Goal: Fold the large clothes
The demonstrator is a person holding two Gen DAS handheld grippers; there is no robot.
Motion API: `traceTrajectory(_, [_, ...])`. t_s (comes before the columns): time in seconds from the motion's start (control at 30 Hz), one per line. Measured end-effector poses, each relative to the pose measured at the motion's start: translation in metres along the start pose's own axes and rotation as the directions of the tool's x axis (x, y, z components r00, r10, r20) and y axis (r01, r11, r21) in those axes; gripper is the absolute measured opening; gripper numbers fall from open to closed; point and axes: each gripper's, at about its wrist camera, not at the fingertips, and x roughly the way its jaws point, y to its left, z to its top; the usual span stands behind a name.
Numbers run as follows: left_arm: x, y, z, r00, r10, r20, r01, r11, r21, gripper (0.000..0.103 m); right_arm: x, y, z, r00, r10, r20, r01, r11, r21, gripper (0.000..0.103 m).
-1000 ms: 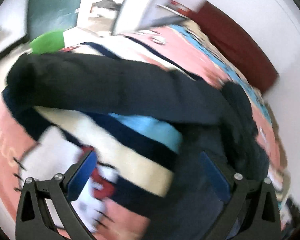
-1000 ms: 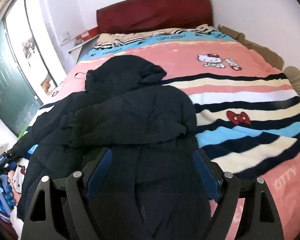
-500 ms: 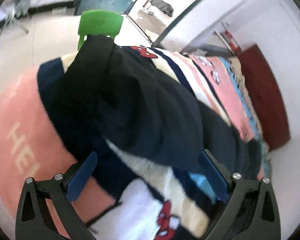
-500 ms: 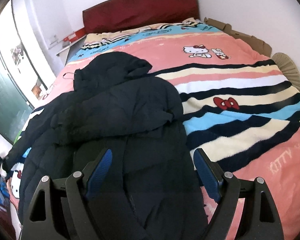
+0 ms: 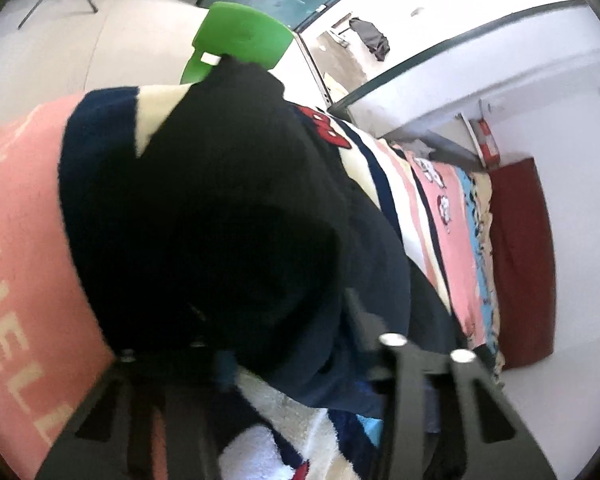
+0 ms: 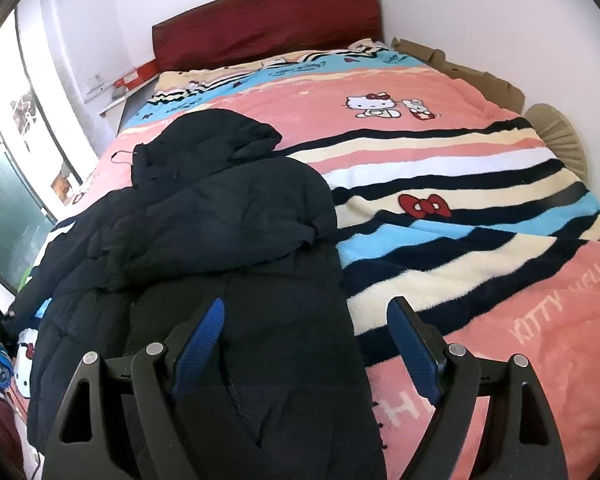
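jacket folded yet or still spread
Partly folded: one sleeve lies across the dark jacket; the hood and the body are spread flat on the blanket.

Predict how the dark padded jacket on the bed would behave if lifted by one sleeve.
The jacket is probably floppy: it lies creased and slumped across the blanket. Its quilted puffiness suggests bulk without much weight. One sleeve drapes limply near the left hand-held gripper, so the rest would likely trail.

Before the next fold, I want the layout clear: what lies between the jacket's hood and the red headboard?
Only bedspread, its pink and blue bands with nothing on them, between hood and headboard, seen in the right wrist view.
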Motion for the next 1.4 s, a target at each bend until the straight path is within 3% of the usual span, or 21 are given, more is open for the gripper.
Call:
traceTrajectory(0.07, [-0.002,0.0,0.001,1.0,-0.028,0.001,0.028,1.0,0.003,0.017,-0.002,-0.003,0.0,1.0,0.012,0.007,-0.012,1.0,0.016,0.083])
traceTrajectory(0.13, [-0.008,-0.008,0.002,0.999,-0.034,0.019,0.033,0.998,0.047,0.012,-0.003,-0.004,-0.001,1.0,0.014,0.013,-0.014,1.0,0.015,0.083])
traceTrajectory(0.37, [-0.037,-0.056,-0.001,0.994,-0.057,0.097,0.033,0.972,0.235,0.008,-0.006,-0.007,-0.001,0.999,0.04,0.032,-0.04,0.999,0.014,0.083])
traceTrajectory(0.53, [-0.065,-0.105,-0.014,0.985,-0.096,0.146,0.034,0.925,0.378,0.008,-0.006,-0.011,-0.004,0.997,0.062,0.038,-0.063,0.998,0.02,0.083])
traceTrajectory(0.67, [-0.088,-0.154,-0.037,0.975,-0.155,0.158,0.057,0.866,0.496,0.008,-0.007,-0.013,-0.008,0.997,0.065,0.049,-0.065,0.998,0.003,0.083])
traceTrajectory(0.8, [-0.111,-0.208,-0.075,0.963,-0.239,0.126,0.113,0.78,0.615,0.008,-0.011,-0.022,-0.011,0.995,0.083,0.063,-0.084,0.996,0.012,0.083])
traceTrajectory(1.0, [-0.132,-0.287,-0.146,0.939,-0.344,0.011,0.217,0.616,0.757,0.008,-0.015,-0.047,-0.019,0.99,0.11,0.088,-0.116,0.991,0.065,0.083])
traceTrajectory(1.03, [-0.133,-0.302,-0.164,0.935,-0.354,-0.015,0.231,0.578,0.783,0.008,-0.015,-0.051,-0.021,0.99,0.112,0.092,-0.119,0.99,0.072,0.083])
traceTrajectory(1.2, [-0.123,-0.352,-0.241,0.931,-0.347,-0.112,0.268,0.441,0.856,0.008,-0.015,-0.073,-0.029,0.987,0.118,0.107,-0.13,0.985,0.112,0.083])
traceTrajectory(1.23, [-0.117,-0.361,-0.263,0.932,-0.336,-0.137,0.274,0.405,0.872,0.008,-0.015,-0.076,-0.031,0.987,0.117,0.109,-0.13,0.985,0.117,0.083])
traceTrajectory(1.4, [-0.079,-0.389,-0.353,0.94,-0.259,-0.221,0.29,0.275,0.917,0.008,-0.015,-0.092,-0.034,0.987,0.11,0.12,-0.125,0.983,0.133,0.083])
